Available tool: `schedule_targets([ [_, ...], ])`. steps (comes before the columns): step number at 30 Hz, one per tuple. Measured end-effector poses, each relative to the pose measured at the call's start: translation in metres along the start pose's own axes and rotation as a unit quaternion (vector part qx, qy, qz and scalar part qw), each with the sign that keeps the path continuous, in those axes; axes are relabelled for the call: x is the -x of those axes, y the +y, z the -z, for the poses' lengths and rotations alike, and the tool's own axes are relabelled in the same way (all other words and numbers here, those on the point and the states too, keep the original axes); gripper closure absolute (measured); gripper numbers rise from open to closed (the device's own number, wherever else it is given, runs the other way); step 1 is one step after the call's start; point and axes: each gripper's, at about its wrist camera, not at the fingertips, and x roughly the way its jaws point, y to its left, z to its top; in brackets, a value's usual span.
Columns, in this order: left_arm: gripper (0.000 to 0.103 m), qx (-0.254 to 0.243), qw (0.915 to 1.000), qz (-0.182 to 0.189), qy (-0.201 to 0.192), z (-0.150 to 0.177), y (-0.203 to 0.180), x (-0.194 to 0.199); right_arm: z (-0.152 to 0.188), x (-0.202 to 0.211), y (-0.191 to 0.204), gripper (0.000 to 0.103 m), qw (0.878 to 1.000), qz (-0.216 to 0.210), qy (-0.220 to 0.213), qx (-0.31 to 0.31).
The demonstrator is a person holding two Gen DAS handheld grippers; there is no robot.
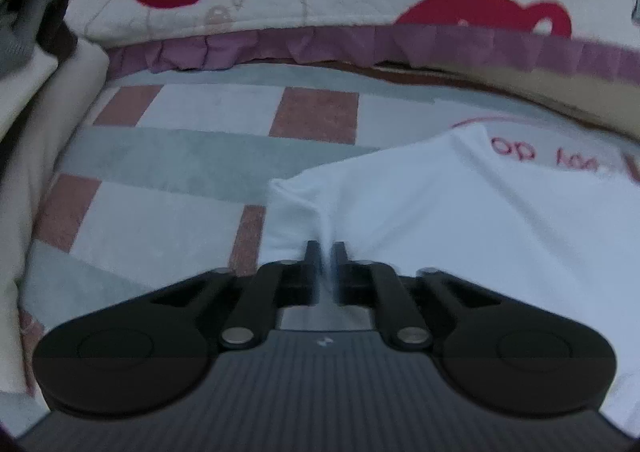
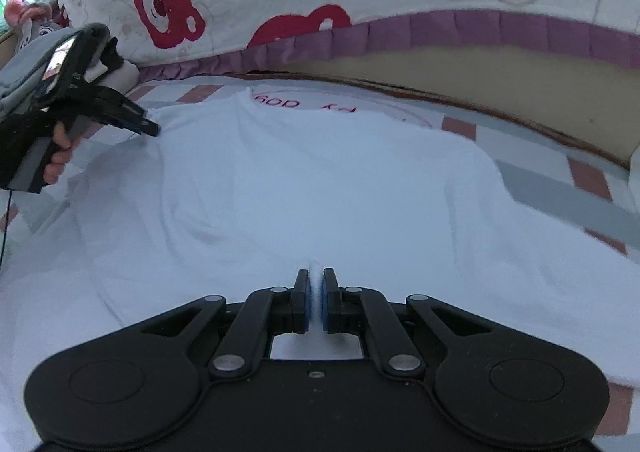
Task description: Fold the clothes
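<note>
A white T-shirt (image 2: 320, 172) with red lettering near its collar lies spread on a checked bed sheet (image 1: 160, 172). My left gripper (image 1: 326, 252) is shut on a pinched fold at the shirt's left edge (image 1: 304, 204); it also shows in the right wrist view (image 2: 150, 128) at the shirt's far left side. My right gripper (image 2: 316, 280) is shut on a ridge of the white shirt at its near edge.
A quilt with red bear prints and a purple ruffle (image 2: 440, 28) lies along the far side of the bed. A yellow-brown mattress edge (image 2: 480, 68) shows under it. A grey plush toy (image 2: 36, 24) sits at the far left.
</note>
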Motion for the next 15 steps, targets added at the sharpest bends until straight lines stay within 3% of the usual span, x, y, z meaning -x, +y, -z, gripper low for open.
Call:
schedule_targets([
  [6, 0.099, 0.126, 0.9894, 0.068, -0.027, -0.013, 0.058, 0.006, -0.027, -0.010, -0.008, 0.098, 0.999, 0.023, 0.010, 0.044],
  [11, 0.100, 0.145, 0.9856, 0.081, -0.030, -0.020, 0.075, 0.006, -0.055, -0.018, -0.020, 0.101, 0.997, 0.042, 0.014, 0.071],
  [15, 0.100, 0.116, 0.9907, 0.060, -0.037, -0.021, 0.067, 0.003, -0.068, -0.020, -0.045, 0.100, 1.000, 0.004, 0.026, 0.004],
])
